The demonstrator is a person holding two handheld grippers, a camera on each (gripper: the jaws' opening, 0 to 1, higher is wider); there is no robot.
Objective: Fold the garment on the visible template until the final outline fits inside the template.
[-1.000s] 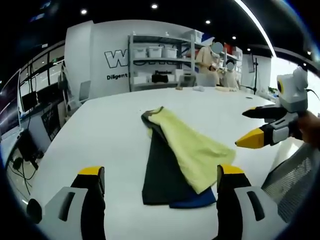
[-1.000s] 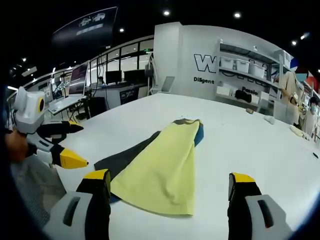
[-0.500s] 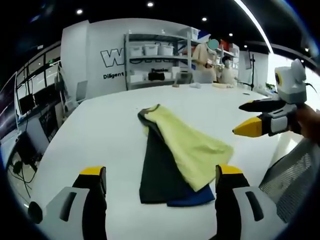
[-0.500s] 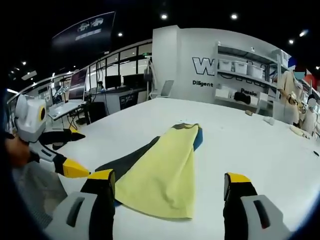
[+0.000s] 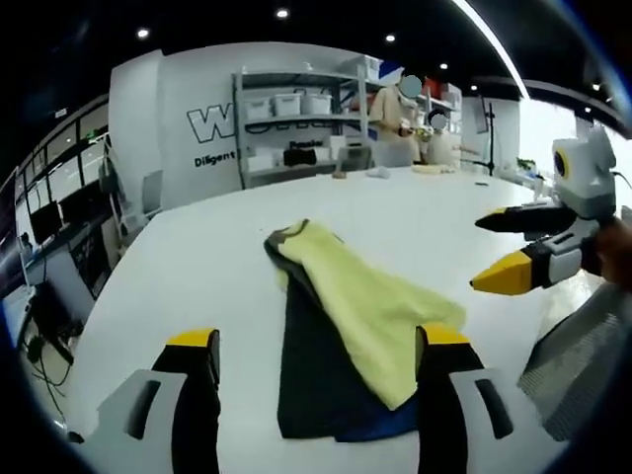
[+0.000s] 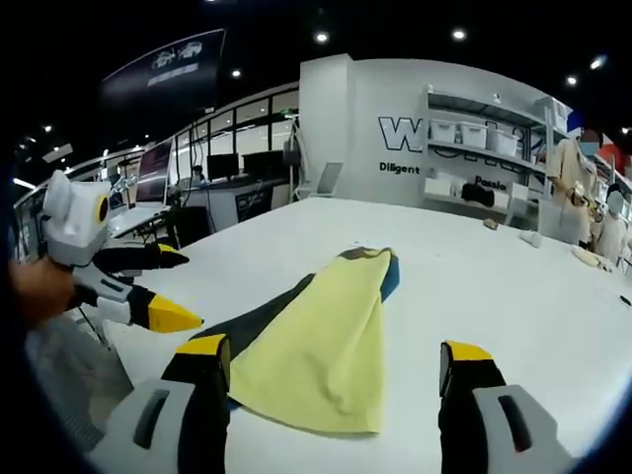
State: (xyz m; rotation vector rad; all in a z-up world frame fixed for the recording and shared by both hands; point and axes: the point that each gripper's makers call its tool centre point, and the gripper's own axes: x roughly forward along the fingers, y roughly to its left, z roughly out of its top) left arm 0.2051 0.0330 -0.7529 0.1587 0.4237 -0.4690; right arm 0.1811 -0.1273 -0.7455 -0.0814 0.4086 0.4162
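Observation:
A folded garment lies on the white table (image 5: 178, 267), its yellow layer (image 5: 370, 296) on top of a dark panel (image 5: 306, 365) with a blue edge (image 5: 380, 427). From the other side the same yellow layer (image 6: 321, 341) covers the dark panel (image 6: 252, 316). My left gripper (image 5: 318, 341) hovers open just short of the garment's near end, nothing between its jaws. My right gripper (image 6: 334, 351) is open too, over the yellow hem. Each gripper shows in the other's view: the right gripper (image 5: 482, 254) beside the garment, the left gripper (image 6: 178, 288) off the table's edge.
Shelving with white bins (image 5: 296, 104) stands behind the table, and people (image 5: 400, 114) work near it. Desks with monitors (image 6: 227, 158) line the far side. A mesh chair back (image 5: 583, 360) sits close to the table edge. Small items (image 6: 533, 237) lie on the far table end.
Both views have shifted slightly with the hands. The garment lies as before. Both grippers stay open and hold nothing.

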